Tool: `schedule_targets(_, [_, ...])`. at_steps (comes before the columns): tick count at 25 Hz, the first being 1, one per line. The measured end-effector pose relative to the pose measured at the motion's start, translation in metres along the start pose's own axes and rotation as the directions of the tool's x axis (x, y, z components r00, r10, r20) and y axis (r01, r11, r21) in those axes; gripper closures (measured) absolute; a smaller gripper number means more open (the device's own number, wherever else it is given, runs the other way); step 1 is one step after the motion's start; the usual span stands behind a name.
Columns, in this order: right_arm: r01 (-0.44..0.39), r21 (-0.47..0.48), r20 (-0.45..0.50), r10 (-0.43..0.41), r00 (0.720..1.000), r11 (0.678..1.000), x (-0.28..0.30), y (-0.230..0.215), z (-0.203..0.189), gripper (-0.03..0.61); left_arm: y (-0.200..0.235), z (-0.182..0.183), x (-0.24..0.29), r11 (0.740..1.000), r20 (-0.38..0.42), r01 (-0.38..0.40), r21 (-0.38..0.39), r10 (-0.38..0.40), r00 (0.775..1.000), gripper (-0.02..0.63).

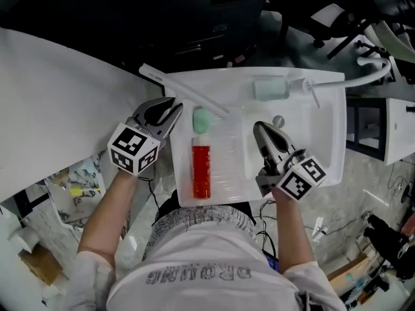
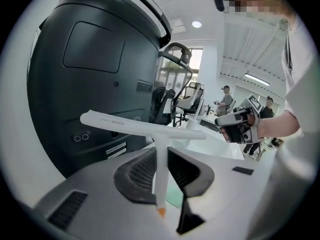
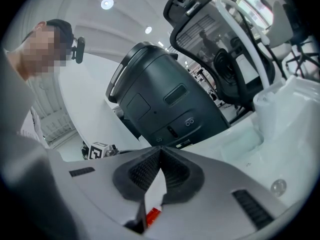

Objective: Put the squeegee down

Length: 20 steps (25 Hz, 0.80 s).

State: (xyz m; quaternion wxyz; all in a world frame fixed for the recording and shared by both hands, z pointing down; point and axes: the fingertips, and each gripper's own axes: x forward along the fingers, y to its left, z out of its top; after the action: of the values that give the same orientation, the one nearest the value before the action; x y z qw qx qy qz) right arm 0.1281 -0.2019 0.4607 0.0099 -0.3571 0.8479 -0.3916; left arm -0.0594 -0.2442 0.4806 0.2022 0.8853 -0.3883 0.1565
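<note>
Two pairs of tongs held over a white moulded sink unit (image 1: 331, 128), with a bare white tabletop (image 1: 58, 109) at far left.

Left forearm stretched forward, marker cube of black-and-white squares facing up, left tongs (image 1: 174, 107) (image 2: 161, 151) angled up and to the right. Closed on the short stem of a white plastic T-shaped squeegee (image 1: 194, 96) (image 2: 145, 129), one dark ribbed pad on each side of it. Stem narrow and straight, ending in a small orange tip at the near end. Long crossbar lying diagonally above the sink unit's back left corner, apparently raised clear of the surface. Small grey label near one end of the crossbar, its print too small to read.

Just right of the left tongs, on the ribbed drainboard: a mint-green rounded piece (image 1: 202, 120), and below it a red cylindrical bottle (image 1: 201, 170) (image 3: 152, 215) lying on its side.

Grey block lettering across the person's white shirt at the bottom, not clear enough to read.

Right forearm likewise stretched forward, right tongs (image 1: 258, 128) (image 3: 159, 151) pointing up over the basin, tips pressed together with nothing between them. Further back, a pale green rectangular sponge (image 1: 270, 88) at the basin's rear edge. Behind everything, a large dark grey rounded casing (image 3: 165, 104) (image 2: 90, 74).
</note>
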Motion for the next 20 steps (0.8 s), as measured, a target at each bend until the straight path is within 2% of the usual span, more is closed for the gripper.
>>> schedule_targets(8, [0.010, 0.014, -0.023, -0.009, 1.000, 1.000, 0.007, -0.019, -0.002, 0.571, 0.021, -0.019, 0.026, 1.000, -0.064, -0.022, -0.017, 0.021, 0.998, 0.529])
schedule_targets(20, [0.017, 0.035, -0.051, -0.015, 0.999, 0.999, 0.012, -0.037, -0.012, 0.571, 0.032, -0.040, 0.065, 1.000, -0.144, -0.010, -0.019, 0.007, 0.990, 0.529])
